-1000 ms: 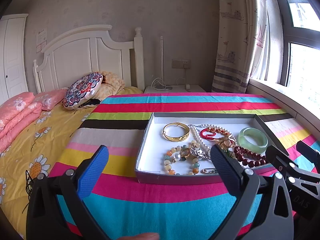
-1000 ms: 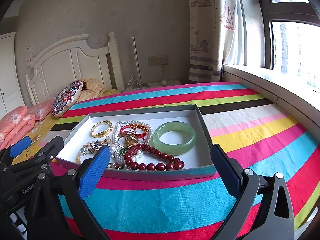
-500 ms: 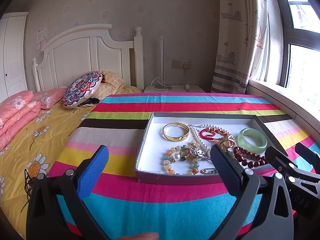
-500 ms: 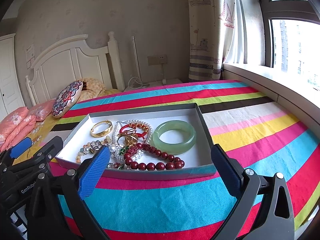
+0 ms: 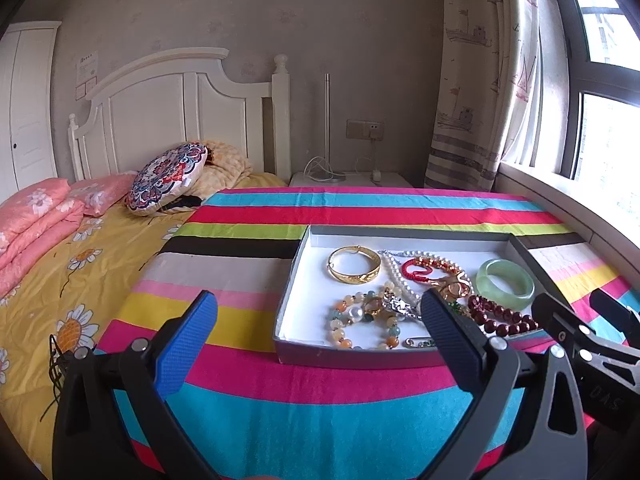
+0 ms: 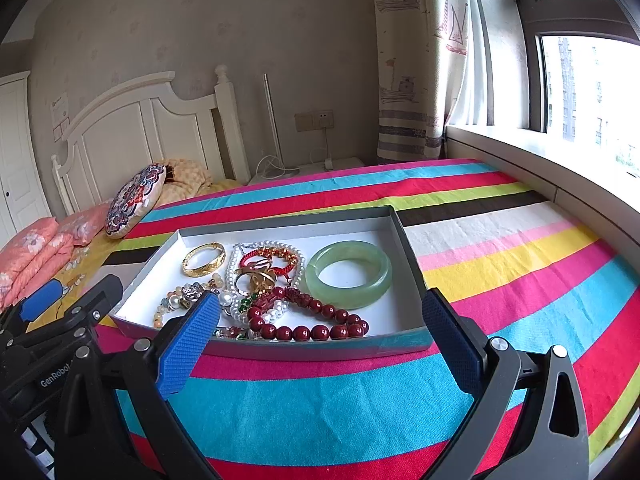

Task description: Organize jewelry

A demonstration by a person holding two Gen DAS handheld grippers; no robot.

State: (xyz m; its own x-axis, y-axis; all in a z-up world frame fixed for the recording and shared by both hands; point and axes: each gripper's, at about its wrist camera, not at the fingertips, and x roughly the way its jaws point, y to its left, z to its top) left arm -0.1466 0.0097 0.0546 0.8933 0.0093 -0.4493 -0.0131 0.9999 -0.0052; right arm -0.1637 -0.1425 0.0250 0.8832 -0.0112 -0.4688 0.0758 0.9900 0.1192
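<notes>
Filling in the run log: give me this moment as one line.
phase: before first pick | left gripper: open, empty | right gripper: open, empty | jewelry: all in tray | green bangle: untouched

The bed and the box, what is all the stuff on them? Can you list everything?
box: 1, grey with white inside, on the striped blanket
bangle: 1, pale green, right side of the box
gold bangle: 1, gold, far left of the box
red beads: 1 string, dark red, near edge of the box
pearls: 1 string, white, middle of the box
pin: 1, silver, near edge of the box
blanket: 1, striped in many colours, under the box
cushion: 1, round, patterned, by the headboard
headboard: 1, white, at the wall
curtain: 1, cream with ships, by the window
left gripper: 1, black and blue, open, near the box
right gripper: 1, black and blue, open, near the box
</notes>
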